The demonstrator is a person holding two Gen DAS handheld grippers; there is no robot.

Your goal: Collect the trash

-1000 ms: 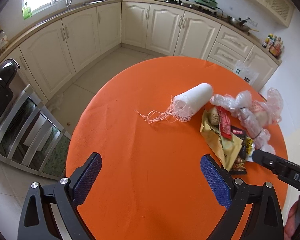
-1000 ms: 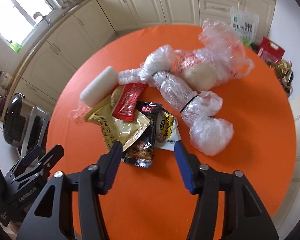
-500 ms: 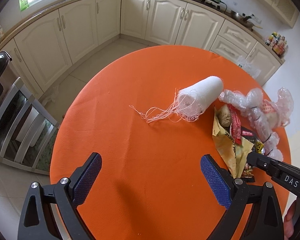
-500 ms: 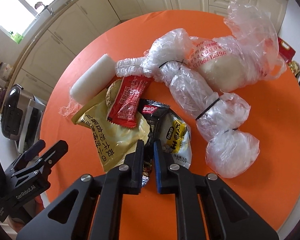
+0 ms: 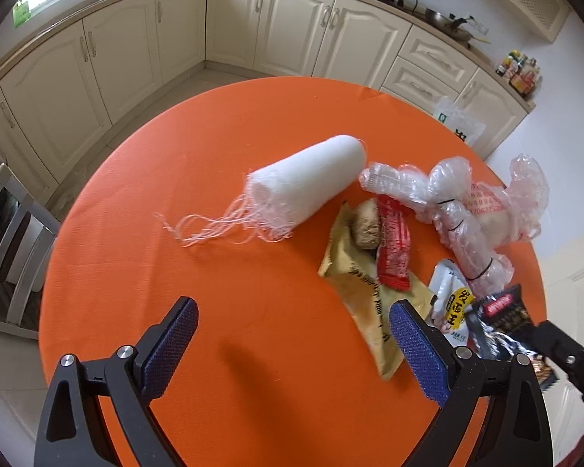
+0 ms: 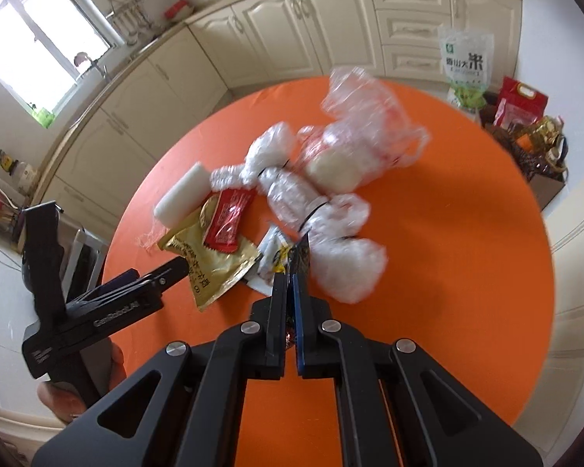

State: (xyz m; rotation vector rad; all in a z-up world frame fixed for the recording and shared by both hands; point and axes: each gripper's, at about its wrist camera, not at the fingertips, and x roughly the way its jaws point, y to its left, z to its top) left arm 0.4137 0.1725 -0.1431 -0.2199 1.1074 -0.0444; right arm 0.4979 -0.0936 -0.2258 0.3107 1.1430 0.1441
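Observation:
A pile of trash lies on the round orange table [image 5: 253, 124]: a white mesh roll [image 5: 311, 179] with loose threads, a yellow wrapper [image 5: 362, 288], a red wrapper [image 5: 393, 249], a white and yellow packet [image 5: 453, 303] and tied clear plastic bags [image 5: 455, 210]. My right gripper [image 6: 289, 278] is shut on a black snack wrapper [image 6: 301, 253], which hangs lifted just above the pile; the same black wrapper [image 5: 502, 319] shows in the left wrist view. My left gripper [image 5: 292, 334] stands open over bare cloth, with its right finger next to the yellow wrapper and nothing between its pads.
Cream kitchen cabinets [image 5: 299, 31] curve behind the table. A metal-framed chair [image 5: 7, 241] stands at the table's left edge. On the floor beyond the far side sit a rice bag [image 6: 465, 66] and red packages [image 6: 521, 105].
My right gripper closed on the black wrapper and raised it off the pile. My left gripper moved closer to the trash, which now sits larger and nearer its right finger.

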